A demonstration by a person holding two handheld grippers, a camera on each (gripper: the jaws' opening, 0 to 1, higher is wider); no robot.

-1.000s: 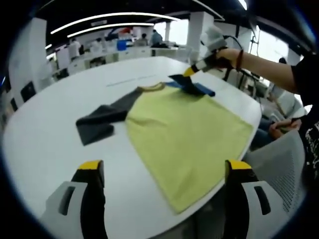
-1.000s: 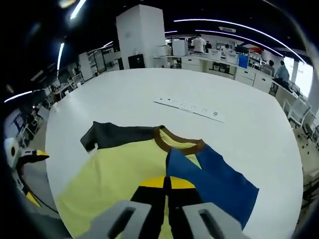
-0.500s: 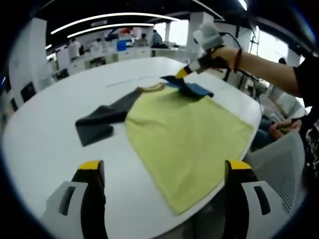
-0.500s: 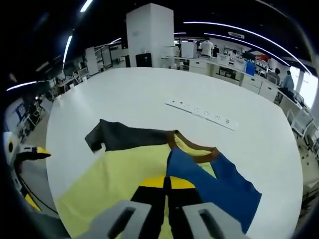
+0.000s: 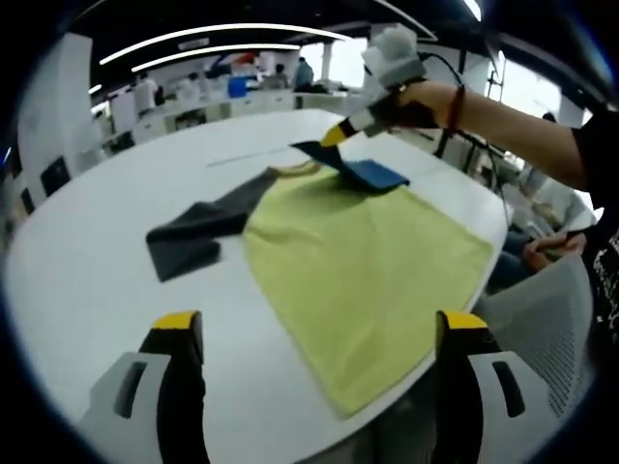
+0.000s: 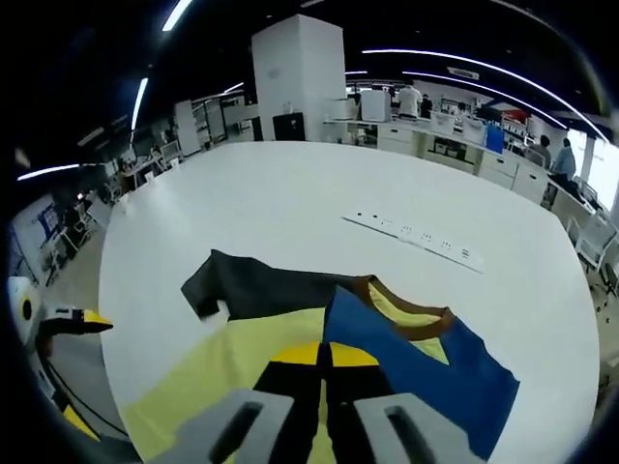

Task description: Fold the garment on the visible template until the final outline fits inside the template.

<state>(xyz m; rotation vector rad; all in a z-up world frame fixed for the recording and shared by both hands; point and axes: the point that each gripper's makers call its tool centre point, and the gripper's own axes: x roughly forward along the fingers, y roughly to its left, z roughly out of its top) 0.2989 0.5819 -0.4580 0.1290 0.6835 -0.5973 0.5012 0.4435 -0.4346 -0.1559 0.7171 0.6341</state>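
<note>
A yellow T-shirt [image 5: 363,261] with a brown collar lies flat on the white table [image 5: 87,271]. Its dark grey sleeve [image 5: 198,232] is spread to the left. In the right gripper view the same shirt [image 6: 242,362] shows with the grey sleeve [image 6: 261,288] and the blue sleeve [image 6: 426,372]. My right gripper [image 6: 327,360] is shut on the blue sleeve's edge and holds it lifted over the shirt; in the left gripper view it [image 5: 334,135] hangs above the collar with the blue sleeve [image 5: 363,172] trailing. My left gripper [image 5: 314,338] stands open at the shirt's near hem, holding nothing.
A long white strip [image 6: 416,235] with dark marks lies on the table beyond the collar. The shirt's hem hangs near the table's front edge. A grey mesh chair [image 5: 546,329] and a seated person stand at the right. Desks and people fill the room behind.
My right gripper has carried the blue sleeve up and across toward the collar and the grey sleeve. The left gripper has stayed in place.
</note>
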